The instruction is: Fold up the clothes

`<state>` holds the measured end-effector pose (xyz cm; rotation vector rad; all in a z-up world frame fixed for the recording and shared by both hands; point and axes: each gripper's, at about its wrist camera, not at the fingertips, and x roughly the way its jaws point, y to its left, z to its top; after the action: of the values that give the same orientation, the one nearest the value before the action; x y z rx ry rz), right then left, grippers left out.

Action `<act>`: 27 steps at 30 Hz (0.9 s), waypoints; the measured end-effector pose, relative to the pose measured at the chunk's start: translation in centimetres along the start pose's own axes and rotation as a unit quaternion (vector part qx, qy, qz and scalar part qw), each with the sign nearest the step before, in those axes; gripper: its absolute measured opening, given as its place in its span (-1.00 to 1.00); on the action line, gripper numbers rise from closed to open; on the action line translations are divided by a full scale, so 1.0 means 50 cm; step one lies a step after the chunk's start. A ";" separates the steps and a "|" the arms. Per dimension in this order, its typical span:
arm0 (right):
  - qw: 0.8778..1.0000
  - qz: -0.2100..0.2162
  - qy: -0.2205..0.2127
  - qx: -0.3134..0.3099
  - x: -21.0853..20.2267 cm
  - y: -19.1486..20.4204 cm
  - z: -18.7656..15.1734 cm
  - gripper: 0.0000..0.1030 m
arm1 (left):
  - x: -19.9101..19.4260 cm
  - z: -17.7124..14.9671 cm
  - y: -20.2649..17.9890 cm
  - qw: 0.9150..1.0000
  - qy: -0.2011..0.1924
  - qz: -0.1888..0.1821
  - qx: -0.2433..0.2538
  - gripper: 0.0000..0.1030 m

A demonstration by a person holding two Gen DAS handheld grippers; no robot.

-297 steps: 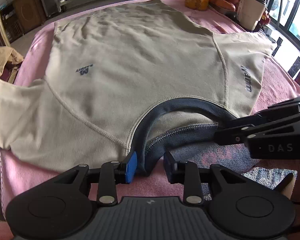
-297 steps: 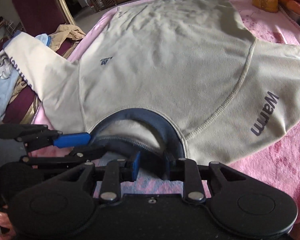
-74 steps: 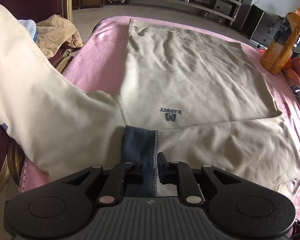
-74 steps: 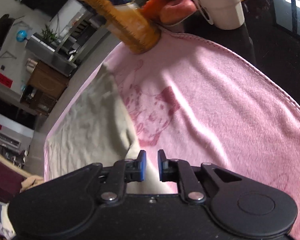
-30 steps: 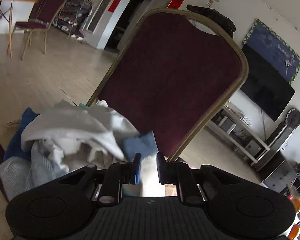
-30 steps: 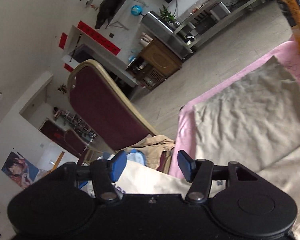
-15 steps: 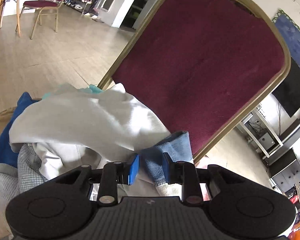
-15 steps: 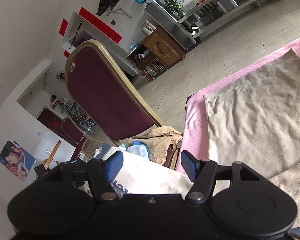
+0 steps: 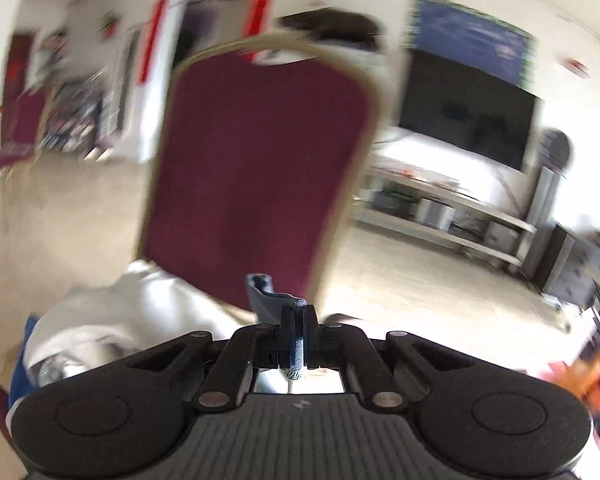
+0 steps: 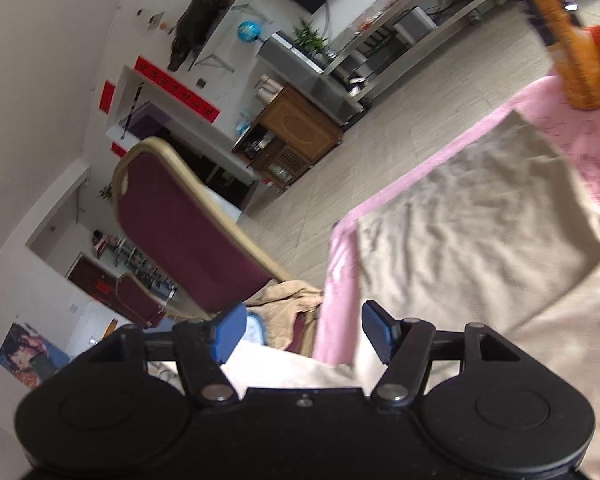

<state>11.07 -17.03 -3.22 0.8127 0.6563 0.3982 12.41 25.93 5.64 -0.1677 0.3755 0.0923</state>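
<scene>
My left gripper (image 9: 295, 320) is shut on the blue cuff (image 9: 265, 296) of the beige shirt's sleeve and holds it up in the air; the rest of the sleeve is hidden below the gripper body. The left wrist view is blurred. My right gripper (image 10: 304, 330) is open and empty. It hovers over the beige shirt (image 10: 472, 224), which lies on the pink cloth (image 10: 338, 280). The sleeve (image 10: 284, 368) runs under the right gripper toward the left.
A maroon chair with a gold frame (image 9: 256, 172) stands beside the table, also in the right wrist view (image 10: 188, 232). A pile of clothes (image 9: 100, 320) lies on its seat. An orange bottle (image 10: 568, 40) stands at the table's far corner.
My left gripper has closed on the blue cuff and lifted it off the clothes pile. My right gripper has stayed open and shifted slightly.
</scene>
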 end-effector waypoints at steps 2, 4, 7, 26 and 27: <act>1.000 -0.018 -0.009 0.013 -0.042 -0.054 0.004 0.22 | -0.035 -0.018 -0.070 0.999 -0.004 -0.026 0.033 -0.98; 0.999 -0.036 -0.017 0.025 -0.080 -0.110 0.007 0.22 | -0.062 -0.042 -0.142 0.996 -0.008 -0.054 0.065 -0.98; 0.997 -0.060 -0.032 0.044 -0.128 -0.197 0.006 0.23 | -0.090 -0.083 -0.252 0.990 -0.011 -0.089 0.108 -0.98; 0.986 -0.081 -0.080 0.124 -0.209 -0.373 0.039 0.26 | -0.010 -0.445 -0.548 0.931 0.238 -0.197 0.194 -0.59; 0.987 -0.080 -0.070 0.120 -0.200 -0.371 0.037 0.27 | -0.002 -0.440 -0.511 0.934 0.240 -0.181 0.193 -0.51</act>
<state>6.45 -35.31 -12.75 0.9982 0.6404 0.1149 7.55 -3.12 -10.79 0.1369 0.8344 -0.3940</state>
